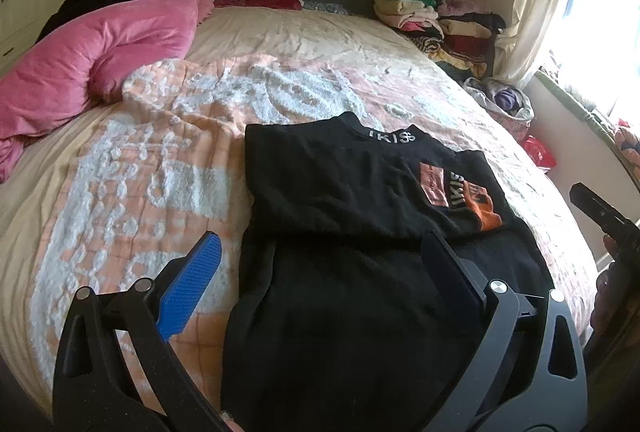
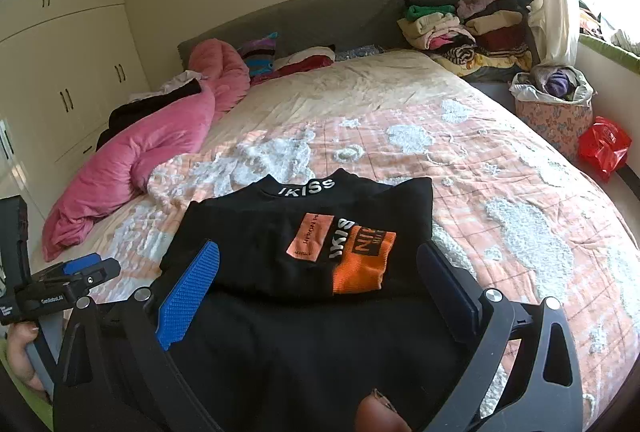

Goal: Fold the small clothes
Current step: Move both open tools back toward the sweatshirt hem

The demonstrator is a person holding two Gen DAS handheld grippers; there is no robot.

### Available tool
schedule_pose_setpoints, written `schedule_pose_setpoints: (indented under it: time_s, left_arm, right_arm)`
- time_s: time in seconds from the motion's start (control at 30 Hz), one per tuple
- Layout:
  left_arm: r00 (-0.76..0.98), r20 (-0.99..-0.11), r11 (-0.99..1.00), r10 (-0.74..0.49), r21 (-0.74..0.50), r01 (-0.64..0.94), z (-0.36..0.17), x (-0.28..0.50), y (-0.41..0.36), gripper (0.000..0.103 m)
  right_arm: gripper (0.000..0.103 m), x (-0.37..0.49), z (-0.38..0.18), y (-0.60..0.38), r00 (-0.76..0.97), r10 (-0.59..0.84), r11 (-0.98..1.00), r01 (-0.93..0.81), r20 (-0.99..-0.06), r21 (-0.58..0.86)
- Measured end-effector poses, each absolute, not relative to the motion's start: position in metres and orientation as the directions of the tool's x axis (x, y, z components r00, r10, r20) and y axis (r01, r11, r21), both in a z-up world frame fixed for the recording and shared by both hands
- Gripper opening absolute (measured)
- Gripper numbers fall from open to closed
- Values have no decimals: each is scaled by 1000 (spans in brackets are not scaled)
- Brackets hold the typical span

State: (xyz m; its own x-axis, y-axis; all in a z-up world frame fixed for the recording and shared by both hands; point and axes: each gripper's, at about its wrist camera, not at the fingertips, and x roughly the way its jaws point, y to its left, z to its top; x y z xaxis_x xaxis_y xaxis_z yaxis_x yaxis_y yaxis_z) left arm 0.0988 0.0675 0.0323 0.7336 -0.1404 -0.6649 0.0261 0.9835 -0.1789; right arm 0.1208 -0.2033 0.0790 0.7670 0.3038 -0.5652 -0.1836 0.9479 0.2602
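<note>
Bedroom scene, seen over a bed with a peach and white bedspread [image 2: 500,168]. Nearest, the left gripper [image 1: 320,256] and right gripper [image 2: 320,264] hover above a black top [image 2: 280,332], both with jaws spread wide and gripping nothing. It lies flat at the bed's near edge, sleeves folded inward, seemingly ready for its next fold; the hem is cut off. Beyond lie a pink duvet [image 1: 88,52] and stacked clothes [image 2: 460,24].

"IKISS" on black top [image 2: 304,272] collar [image 2: 308,187]
</note>
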Motion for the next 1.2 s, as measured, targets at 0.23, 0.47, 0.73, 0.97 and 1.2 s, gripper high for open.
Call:
schedule_pose_setpoints:
  time_s: [0.23,0.47,0.73,0.97,1.2]
  left_arm:
    - [719,-679,982,-147,-188,23,32,85,70,94]
    - [698,-706,989,-121,-147,22,32,70,73,94]
    - [681,-720,987,-129,-157,21,30,51,81,94]
    - [671,-733,990,-112,-143,9,27,39,88,94]
    - [650,-755,993,-87,-119,-6,22,27,94,94]
  right_arm:
    - [99,108,84,-207,766,312,946,-197,-563,257]
    - [99,97,85,-211,757,319,945,-209,-570,252]
    - [99,85,79,-212,739,307,951,-214,-599,224]
    - [99,72,73,-216,725,296,955,-220,-621,198]
    - [99,62,69,-221,715,285,959,-219,-638,183]
